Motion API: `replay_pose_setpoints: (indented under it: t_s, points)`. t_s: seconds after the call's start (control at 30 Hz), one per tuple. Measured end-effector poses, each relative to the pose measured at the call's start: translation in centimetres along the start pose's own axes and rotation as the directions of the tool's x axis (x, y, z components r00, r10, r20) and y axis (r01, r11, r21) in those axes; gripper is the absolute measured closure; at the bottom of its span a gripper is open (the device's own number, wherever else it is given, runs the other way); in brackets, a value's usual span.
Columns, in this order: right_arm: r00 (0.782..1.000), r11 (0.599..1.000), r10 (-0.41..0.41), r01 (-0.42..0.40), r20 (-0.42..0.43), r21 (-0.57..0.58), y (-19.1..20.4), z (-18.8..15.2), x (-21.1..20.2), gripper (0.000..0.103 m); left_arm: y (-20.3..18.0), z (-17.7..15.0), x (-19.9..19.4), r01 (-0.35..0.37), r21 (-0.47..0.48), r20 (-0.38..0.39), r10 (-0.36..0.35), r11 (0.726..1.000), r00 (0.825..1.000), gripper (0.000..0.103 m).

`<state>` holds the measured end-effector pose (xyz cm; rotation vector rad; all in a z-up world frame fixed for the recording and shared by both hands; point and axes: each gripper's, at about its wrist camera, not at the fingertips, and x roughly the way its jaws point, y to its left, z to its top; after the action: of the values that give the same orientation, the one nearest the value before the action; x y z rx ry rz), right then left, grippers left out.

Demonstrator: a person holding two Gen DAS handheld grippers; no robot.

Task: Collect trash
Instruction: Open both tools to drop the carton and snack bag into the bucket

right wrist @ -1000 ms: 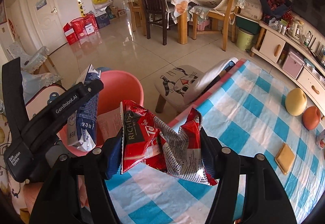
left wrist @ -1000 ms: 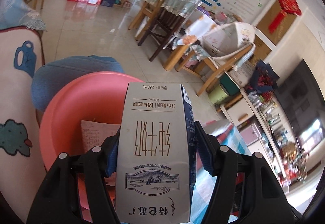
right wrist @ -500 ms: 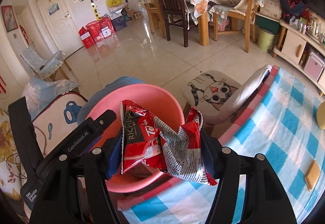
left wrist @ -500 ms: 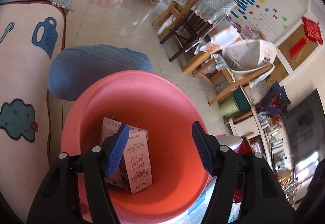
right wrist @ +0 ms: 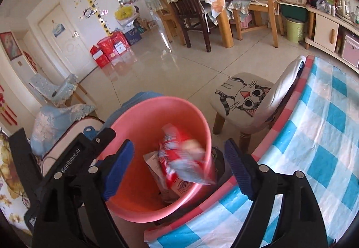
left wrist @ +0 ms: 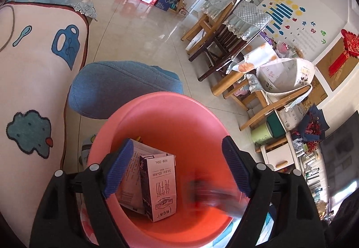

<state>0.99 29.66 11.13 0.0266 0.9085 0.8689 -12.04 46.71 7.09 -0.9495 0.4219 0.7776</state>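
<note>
A milk carton (left wrist: 160, 185) lies inside the pink basin (right wrist: 143, 113), where a red snack wrapper (right wrist: 184, 158), blurred in mid-fall, drops to join it. Above the basin, left gripper (left wrist: 177, 169) and right gripper (right wrist: 179, 169) hang spread wide, holding nothing. Both pieces appear collected; whether more trash remains cannot be told.

Milk carton (left wrist: 160, 185) & wrapper (right wrist: 184, 161) in basin (right wrist: 134, 126) — basin left of table edge (right wrist: 280, 126), stool (right wrist: 242, 99) just behind table.

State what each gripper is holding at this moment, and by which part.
Nothing: left gripper and right gripper are open; the snack bag is falling into the pink basin.
</note>
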Motion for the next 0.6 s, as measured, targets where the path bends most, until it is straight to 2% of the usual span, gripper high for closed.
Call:
replay_pose_setpoints:
  t_s: [0.13,0.27,0.43,0.6]
  points:
    - [1.0,1.0,-0.004,0.004,0.028,0.003,-0.3,0.1,-1.0,0.02,-0.1,0.1,-0.1,-0.009,0.003,0.005,0.009,1.0,1.0,0.021]
    - [0.997,0.998,-0.063,0.064,0.039,-0.028,-0.3,-0.4,-2.1,0.015,-0.4,-0.1,0.3,-0.014,0.025,-0.007,0.014,1.0,1.0,0.019]
    - [0.988,0.987,-0.15,0.151,0.04,-0.046,-1.4,-1.6,-3.6,0.014,-1.9,-1.0,0.8,0.001,0.12,-0.044,0.004,0.993,0.999,0.015]
    - [0.97,0.969,-0.239,0.242,0.047,-0.057,-2.6,-2.9,-5.8,0.014,-4.0,-2.1,0.1,0.041,0.238,-0.033,-0.034,0.97,0.999,0.012]
